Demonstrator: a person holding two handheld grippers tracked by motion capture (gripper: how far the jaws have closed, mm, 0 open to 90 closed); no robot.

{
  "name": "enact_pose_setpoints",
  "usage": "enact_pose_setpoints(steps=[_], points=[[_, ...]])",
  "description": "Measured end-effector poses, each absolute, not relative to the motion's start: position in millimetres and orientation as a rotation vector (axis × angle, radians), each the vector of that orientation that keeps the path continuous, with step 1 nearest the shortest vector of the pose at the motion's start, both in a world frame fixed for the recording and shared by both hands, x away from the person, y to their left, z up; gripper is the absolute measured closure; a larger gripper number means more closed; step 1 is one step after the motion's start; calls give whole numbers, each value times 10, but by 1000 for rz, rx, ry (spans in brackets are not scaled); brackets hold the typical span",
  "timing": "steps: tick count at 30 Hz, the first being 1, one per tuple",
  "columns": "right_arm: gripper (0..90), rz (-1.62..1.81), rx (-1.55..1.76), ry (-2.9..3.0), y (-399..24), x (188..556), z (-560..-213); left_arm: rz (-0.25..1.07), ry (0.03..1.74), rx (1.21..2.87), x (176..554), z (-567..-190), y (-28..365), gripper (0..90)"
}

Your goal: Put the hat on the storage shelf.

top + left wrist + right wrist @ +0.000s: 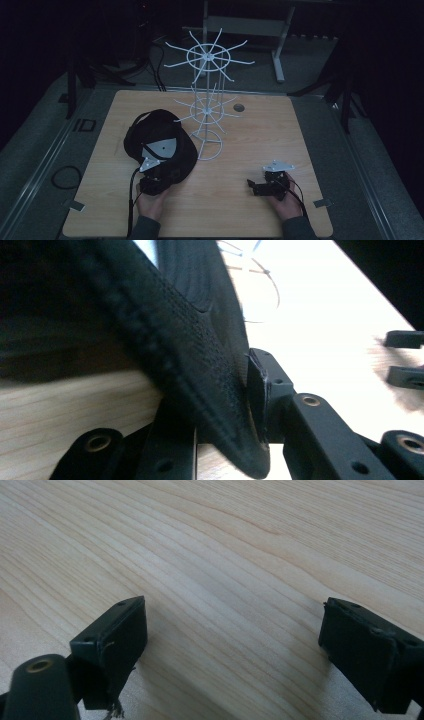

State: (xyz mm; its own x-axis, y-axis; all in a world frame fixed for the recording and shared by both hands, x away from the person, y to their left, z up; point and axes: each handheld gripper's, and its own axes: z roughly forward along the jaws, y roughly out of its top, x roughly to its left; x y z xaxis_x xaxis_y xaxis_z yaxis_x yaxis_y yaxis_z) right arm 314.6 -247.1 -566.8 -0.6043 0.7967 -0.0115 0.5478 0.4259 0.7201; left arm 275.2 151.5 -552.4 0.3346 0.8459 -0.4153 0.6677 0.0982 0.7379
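Left gripper (159,165): my jaws are closed on the brim of the black cap (157,135); the left gripper view shows stitched brim fabric pinched between the pads. The cap lies on the table (260,145) in its left half, nearer the front edge than the back, just left of the white wire rack (207,107).

Right gripper (260,187): jaws spread wide, nothing between them, bare wood grain beneath. It sits near the front edge, right of centre, well apart from the cap.

Step in hand, as I judge it: the grip on the cap is made and the lift toward the rack is not yet begun. The next move calls for raising the cap clear of the table and bringing it onto one of the rack's wire prongs without knocking the light stand; my free right jaws could steady the base.

Writing: no brand or label readable on cap, rack or table.
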Motion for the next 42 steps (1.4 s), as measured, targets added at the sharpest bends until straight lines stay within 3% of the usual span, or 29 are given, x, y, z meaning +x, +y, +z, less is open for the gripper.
enact_pose_setpoints(steps=[12,21,42], points=[[119,985,1151,2334,-2471,3146,-5668,241,1422,1615,2764,-5442,1643,774],[119,984,1152,2334,-2471,3146,-5667,276,1436,1599,2754,-5340,1793,863],[118,984,1152,2333,-2471,3146,-5668,330,1420,1598,2768,-5164,1926,867]])
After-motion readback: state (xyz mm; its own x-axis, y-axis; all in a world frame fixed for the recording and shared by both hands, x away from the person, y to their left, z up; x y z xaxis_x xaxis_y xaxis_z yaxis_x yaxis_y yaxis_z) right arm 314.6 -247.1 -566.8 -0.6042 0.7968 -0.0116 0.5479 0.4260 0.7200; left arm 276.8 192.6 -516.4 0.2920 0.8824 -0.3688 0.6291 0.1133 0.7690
